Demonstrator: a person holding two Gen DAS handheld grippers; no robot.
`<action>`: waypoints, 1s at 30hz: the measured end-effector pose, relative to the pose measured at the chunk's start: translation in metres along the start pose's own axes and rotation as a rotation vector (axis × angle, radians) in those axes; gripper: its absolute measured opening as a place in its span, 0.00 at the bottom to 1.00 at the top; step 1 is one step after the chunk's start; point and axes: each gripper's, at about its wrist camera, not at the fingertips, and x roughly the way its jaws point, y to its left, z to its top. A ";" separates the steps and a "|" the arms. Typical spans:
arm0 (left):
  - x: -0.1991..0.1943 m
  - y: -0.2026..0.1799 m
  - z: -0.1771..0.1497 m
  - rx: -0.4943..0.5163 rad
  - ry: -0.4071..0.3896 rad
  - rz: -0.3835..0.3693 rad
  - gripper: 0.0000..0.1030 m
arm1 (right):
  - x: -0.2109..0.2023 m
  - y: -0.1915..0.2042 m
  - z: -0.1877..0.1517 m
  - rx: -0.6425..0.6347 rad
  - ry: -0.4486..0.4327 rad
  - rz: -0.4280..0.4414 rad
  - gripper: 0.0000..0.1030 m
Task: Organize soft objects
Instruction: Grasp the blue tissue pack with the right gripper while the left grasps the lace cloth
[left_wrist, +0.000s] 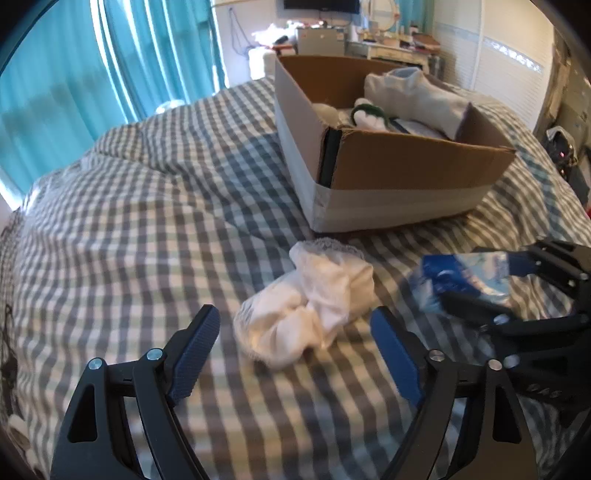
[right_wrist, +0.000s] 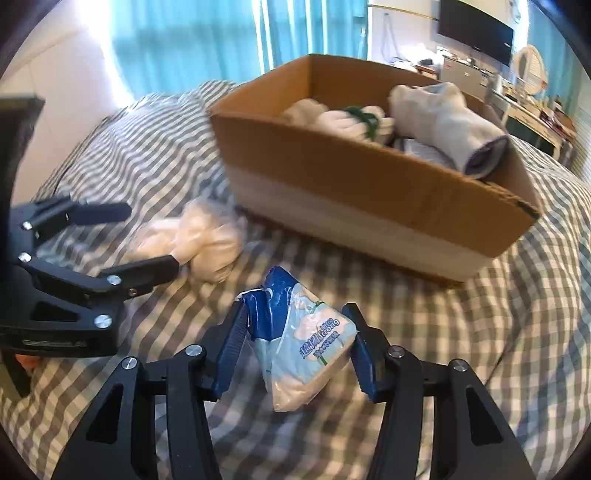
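A white crumpled cloth bundle (left_wrist: 306, 302) lies on the checked bed in front of a cardboard box (left_wrist: 406, 173). My left gripper (left_wrist: 295, 332) is open, its fingers either side of the bundle's near end, not closed on it. My right gripper (right_wrist: 295, 328) is shut on a blue and white tissue pack (right_wrist: 303, 339), held just above the bed. In the left wrist view the pack (left_wrist: 461, 280) and the right gripper (left_wrist: 491, 291) show at the right. The right wrist view shows the bundle (right_wrist: 199, 240), the left gripper (right_wrist: 147, 240) and the box (right_wrist: 369, 192).
The box holds a grey-white rolled garment (right_wrist: 450, 125), white and green soft items (right_wrist: 354, 118) and others. Teal curtains (left_wrist: 110, 55) hang behind the bed. A cluttered desk (left_wrist: 391, 44) and a screen (right_wrist: 476, 29) stand at the far wall.
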 end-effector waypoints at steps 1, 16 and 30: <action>0.005 0.000 0.002 -0.004 0.004 -0.003 0.81 | -0.001 -0.005 0.001 0.010 -0.007 -0.009 0.50; 0.027 -0.013 0.002 0.012 0.045 -0.034 0.15 | -0.021 -0.025 -0.006 0.059 -0.042 -0.022 0.47; -0.086 -0.045 0.006 -0.098 -0.130 -0.026 0.15 | -0.132 -0.029 0.005 0.048 -0.206 -0.010 0.47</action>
